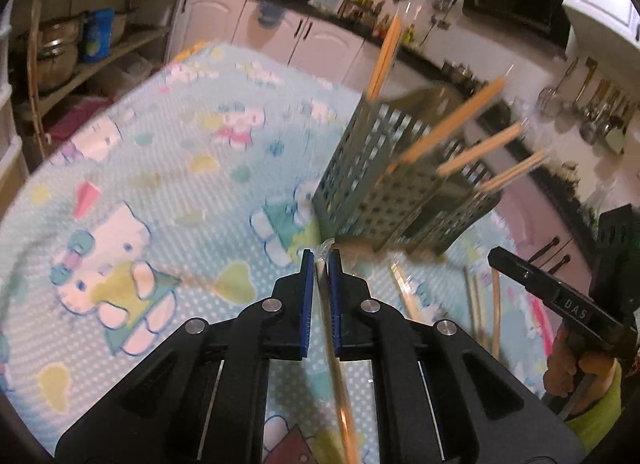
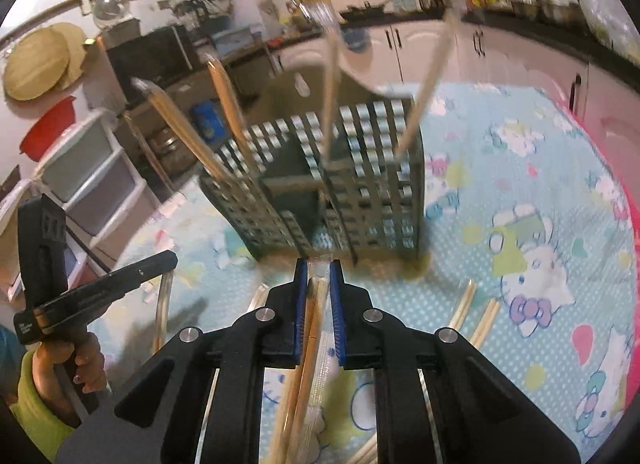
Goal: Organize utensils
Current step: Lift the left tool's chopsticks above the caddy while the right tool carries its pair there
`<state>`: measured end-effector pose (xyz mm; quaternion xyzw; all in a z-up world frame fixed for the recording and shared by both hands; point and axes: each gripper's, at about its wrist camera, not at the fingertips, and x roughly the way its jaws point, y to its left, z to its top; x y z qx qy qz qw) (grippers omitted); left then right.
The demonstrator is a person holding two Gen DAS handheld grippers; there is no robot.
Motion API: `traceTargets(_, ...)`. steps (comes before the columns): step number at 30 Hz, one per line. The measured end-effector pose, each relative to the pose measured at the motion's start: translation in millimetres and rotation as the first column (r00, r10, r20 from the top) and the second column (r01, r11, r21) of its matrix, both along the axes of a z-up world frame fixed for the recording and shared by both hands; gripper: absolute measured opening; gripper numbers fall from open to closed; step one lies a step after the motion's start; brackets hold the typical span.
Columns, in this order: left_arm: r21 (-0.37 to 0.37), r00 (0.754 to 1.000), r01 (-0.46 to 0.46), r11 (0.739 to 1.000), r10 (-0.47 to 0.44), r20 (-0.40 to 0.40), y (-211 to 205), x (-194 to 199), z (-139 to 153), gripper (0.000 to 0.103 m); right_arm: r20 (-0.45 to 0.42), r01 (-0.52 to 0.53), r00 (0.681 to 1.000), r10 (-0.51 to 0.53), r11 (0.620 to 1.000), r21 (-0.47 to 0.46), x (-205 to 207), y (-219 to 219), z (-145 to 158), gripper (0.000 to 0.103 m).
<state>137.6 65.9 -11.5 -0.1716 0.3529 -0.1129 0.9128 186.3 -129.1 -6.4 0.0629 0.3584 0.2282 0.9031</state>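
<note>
A grey-green slotted utensil holder (image 1: 396,176) (image 2: 332,180) stands on the cartoon-print cloth (image 1: 160,168) with several wrapped chopstick pairs (image 1: 452,128) sticking out of it. My left gripper (image 1: 319,260) is shut on a wrapped chopstick pair (image 1: 332,328) that runs back between its blue pads, just in front of the holder. My right gripper (image 2: 319,268) is shut on another wrapped chopstick pair (image 2: 312,328), also close before the holder's base. The right gripper also shows in the left wrist view (image 1: 496,254), and the left gripper in the right wrist view (image 2: 172,258).
Loose chopstick pairs lie on the cloth (image 2: 560,192) by the holder: some (image 1: 486,304) between the grippers, others (image 2: 476,316) to the right. Kitchen counters, cabinets (image 1: 280,28) and shelves (image 1: 80,48) ring the table. A person's hand (image 2: 68,368) in a green sleeve holds the left gripper's handle.
</note>
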Motion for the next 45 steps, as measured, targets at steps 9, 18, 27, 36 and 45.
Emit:
traceTargets(9, -0.025, 0.988, 0.004, 1.000, 0.000, 0.151, 3.7, -17.3, 57.2, 0.002, 0.124, -0.038, 0.992, 0.033, 0.999, 0.031, -18.2, -0.8, 47.0, 0.011)
traceTargets(18, -0.027, 0.963, 0.046, 0.999, -0.038, 0.266, -10.7, -29.3, 99.1, 0.002, 0.247, 0.004, 0.969, -0.017, 0.999, 0.054, -34.8, -13.0, 79.6, 0.011)
traceTargets(27, -0.022, 0.932, 0.086, 0.996, -0.072, 0.354, -33.4, -27.5, 134.5, 0.002, 0.350, 0.062, 0.932, -0.095, 0.993, 0.103, -35.9, -39.4, 109.7, 0.010)
traceTargets(36, -0.006, 0.902, 0.099, 0.995, -0.087, 0.423, -57.7, -16.5, 166.1, 0.002, 0.410, 0.077, 0.904, -0.123, 0.989, 0.129, -33.4, -51.6, 134.8, 0.010)
traceTargets(45, -0.021, 0.878, 0.060, 0.998, -0.042, 0.476, -69.7, -0.8, 185.4, 0.002, 0.450, 0.090, 0.879, -0.156, 0.982, 0.164, -24.1, -61.9, 155.9, 0.010)
